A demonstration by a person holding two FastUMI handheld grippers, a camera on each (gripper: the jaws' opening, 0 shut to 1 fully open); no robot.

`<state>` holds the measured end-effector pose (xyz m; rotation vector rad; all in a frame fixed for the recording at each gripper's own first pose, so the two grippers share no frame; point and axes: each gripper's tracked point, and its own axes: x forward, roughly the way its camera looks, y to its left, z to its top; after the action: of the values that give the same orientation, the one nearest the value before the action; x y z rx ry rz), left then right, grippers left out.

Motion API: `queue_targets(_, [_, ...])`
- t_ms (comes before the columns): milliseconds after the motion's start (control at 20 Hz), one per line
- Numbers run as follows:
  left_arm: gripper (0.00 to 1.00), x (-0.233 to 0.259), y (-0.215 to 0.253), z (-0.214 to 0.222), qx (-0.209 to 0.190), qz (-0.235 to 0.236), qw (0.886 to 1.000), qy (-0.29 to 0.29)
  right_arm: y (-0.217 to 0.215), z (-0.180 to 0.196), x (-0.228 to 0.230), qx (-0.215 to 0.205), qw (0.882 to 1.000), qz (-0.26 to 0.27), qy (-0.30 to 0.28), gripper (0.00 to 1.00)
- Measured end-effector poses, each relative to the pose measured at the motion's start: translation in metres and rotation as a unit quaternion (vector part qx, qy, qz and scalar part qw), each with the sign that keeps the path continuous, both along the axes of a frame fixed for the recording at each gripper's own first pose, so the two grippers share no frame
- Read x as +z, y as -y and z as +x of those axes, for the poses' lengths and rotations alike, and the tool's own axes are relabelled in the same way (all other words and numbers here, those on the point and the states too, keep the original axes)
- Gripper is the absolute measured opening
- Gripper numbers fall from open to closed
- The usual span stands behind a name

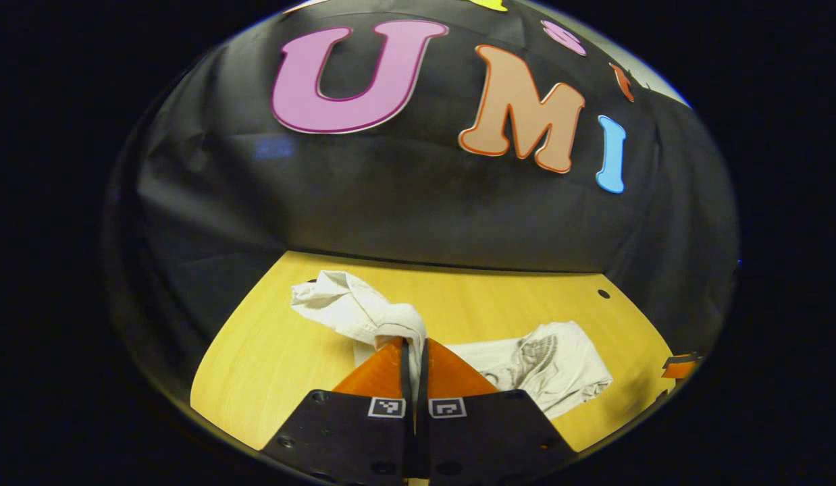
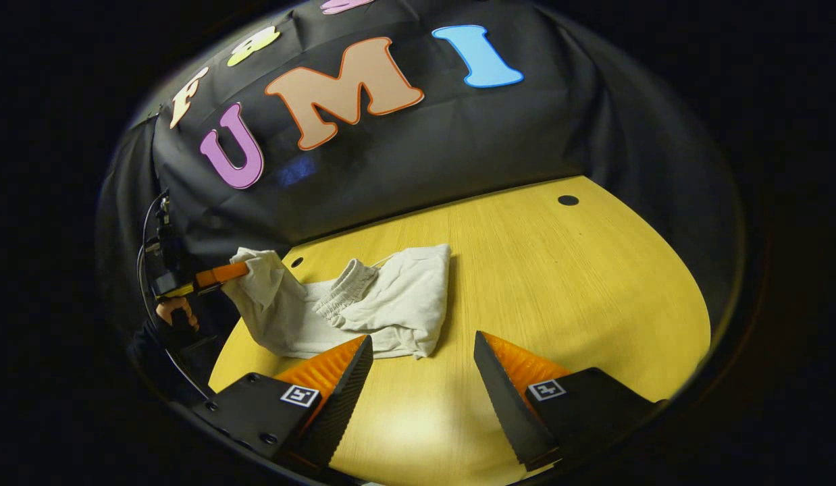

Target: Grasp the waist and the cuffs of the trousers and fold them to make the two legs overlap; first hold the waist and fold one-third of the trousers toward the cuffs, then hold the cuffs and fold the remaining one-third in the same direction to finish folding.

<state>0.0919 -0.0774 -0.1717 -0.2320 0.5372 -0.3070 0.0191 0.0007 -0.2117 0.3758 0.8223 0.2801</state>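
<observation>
the trousers (image 2: 364,310) lie in a loose, crumpled heap on the yellow worktop (image 2: 580,283), toward its left side in the right gripper view, with the gathered elastic waist (image 2: 347,287) bunched on top of the pile and the legs not laid flat. one end of the cloth is drawn up and off to the side, because the left gripper (image 1: 414,345) has its fingers pressed together on a fold of it; in the right gripper view that left gripper sits at the worktop's edge with a hand (image 2: 173,309) under it, cloth trailing from its tip. i judge this lift is meant to pull the garment out straight so the legs can be laid one over the other. the right gripper (image 2: 423,354) is spread wide and holds nothing, hovering just short of the near edge of the heap, likely placed to take a second corner. no folding step looks done. there are no containers here; two small dark holes (image 2: 568,200) mark the worktop.
</observation>
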Motion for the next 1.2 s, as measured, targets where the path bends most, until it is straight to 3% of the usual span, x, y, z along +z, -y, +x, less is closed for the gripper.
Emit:
queue_targets(500, [0.00,0.034,0.148,0.000,-0.070,-0.015,0.997,0.017,0.078,-0.028,-0.002,-0.030,1.000,0.001,-0.005,0.96])
queue_targets(800, [0.00,0.003,0.219,-0.007,-0.104,0.020,0.994,-0.003,0.108,-0.042,-0.014,-0.034,0.999,-0.004,-0.018,0.96])
queue_targets(1050, [0.00,-0.039,0.270,-0.039,-0.163,0.050,0.985,-0.023,0.118,-0.049,-0.021,-0.023,0.999,-0.004,-0.025,0.96])
queue_targets(1200, [0.06,-0.057,0.287,-0.057,-0.192,0.068,0.979,-0.027,0.115,-0.047,-0.024,-0.010,1.000,0.000,-0.027,0.97])
